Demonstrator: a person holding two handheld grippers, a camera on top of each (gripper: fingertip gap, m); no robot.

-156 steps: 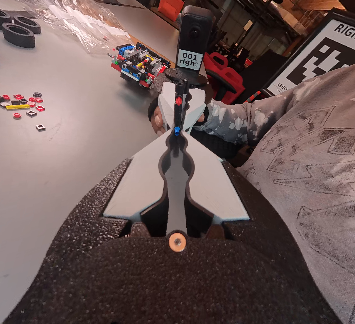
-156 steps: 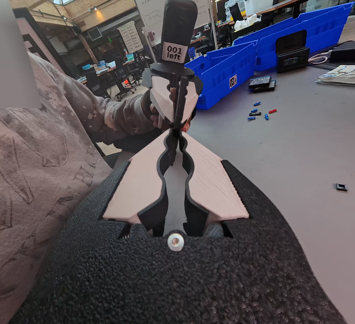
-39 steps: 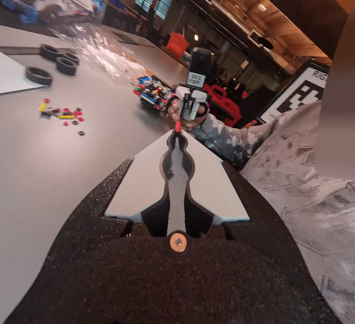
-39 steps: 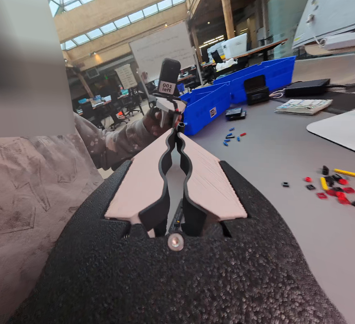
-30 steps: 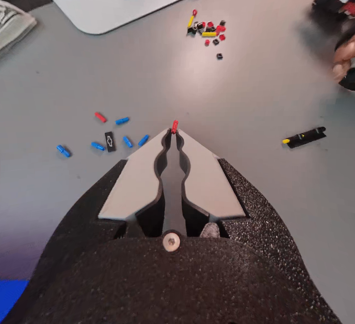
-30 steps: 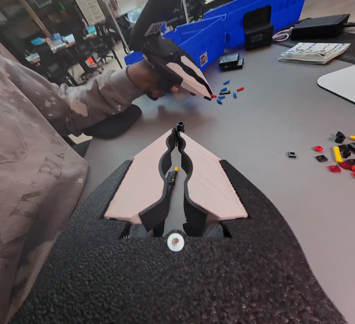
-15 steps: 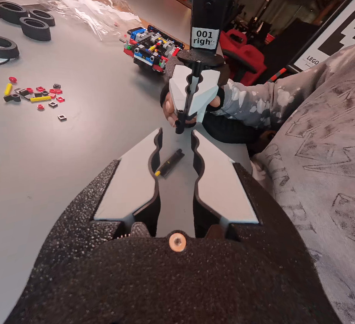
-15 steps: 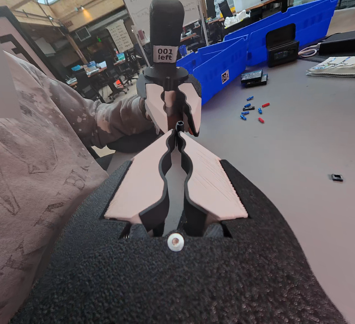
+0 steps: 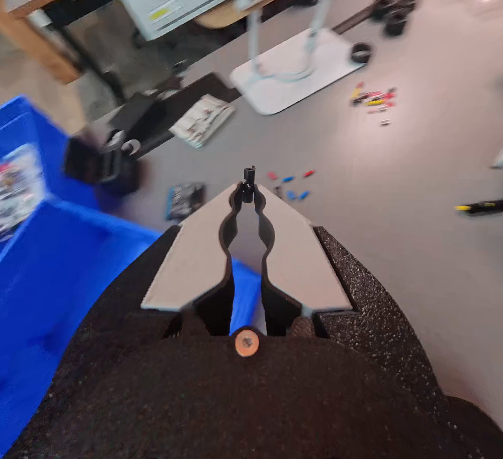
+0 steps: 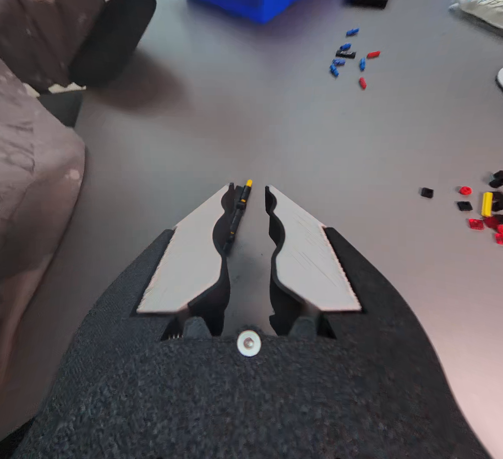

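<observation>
The left gripper (image 9: 247, 187), with pale wedge-shaped fingers lined in wavy black rubber, clenches a small black plastic connector (image 9: 248, 179) at its tips above the smooth grey table (image 9: 381, 187). The right gripper (image 10: 248, 187) is spread, with a slim black rod with a yellow tip (image 10: 237, 213) lying on the table between its fingers, beside one of them. Only the left view shows the white stand base (image 9: 285, 86); only the right shows a mottled sleeve (image 10: 32, 187).

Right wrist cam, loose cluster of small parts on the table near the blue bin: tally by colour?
Blue pins: 5
Red pins: 2
Black piece: 1
Total: 8
</observation>
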